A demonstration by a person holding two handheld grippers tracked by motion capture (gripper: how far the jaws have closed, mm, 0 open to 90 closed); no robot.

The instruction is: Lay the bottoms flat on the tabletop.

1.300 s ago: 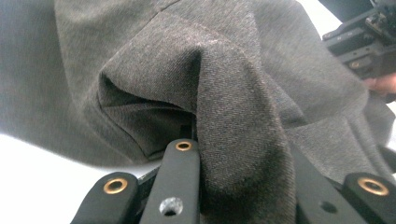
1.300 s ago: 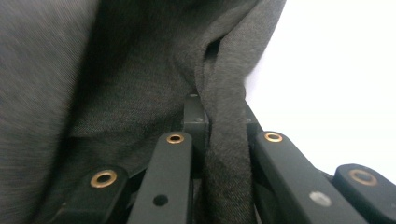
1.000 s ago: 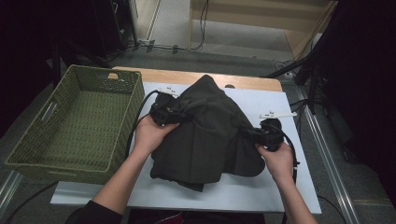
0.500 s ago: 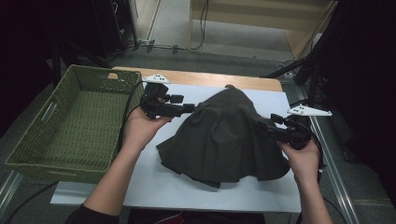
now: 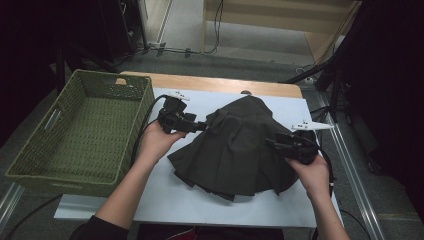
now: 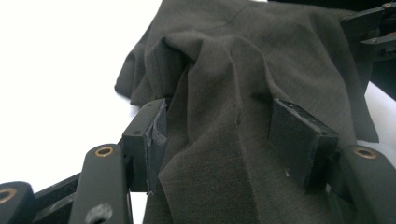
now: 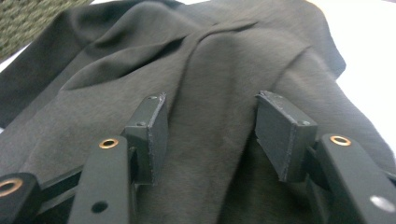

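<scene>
Lying spread on the white table sheet, dark pleated garment between both grippers, green woven basket off to the left. Left gripper at cloth's left edge, jaws wide apart, raised fold of fabric between left pad and right pad, not pinched. Right gripper over cloth's right side, jaws likewise apart, ridge of fabric running up between pads, untouched by either.
</scene>
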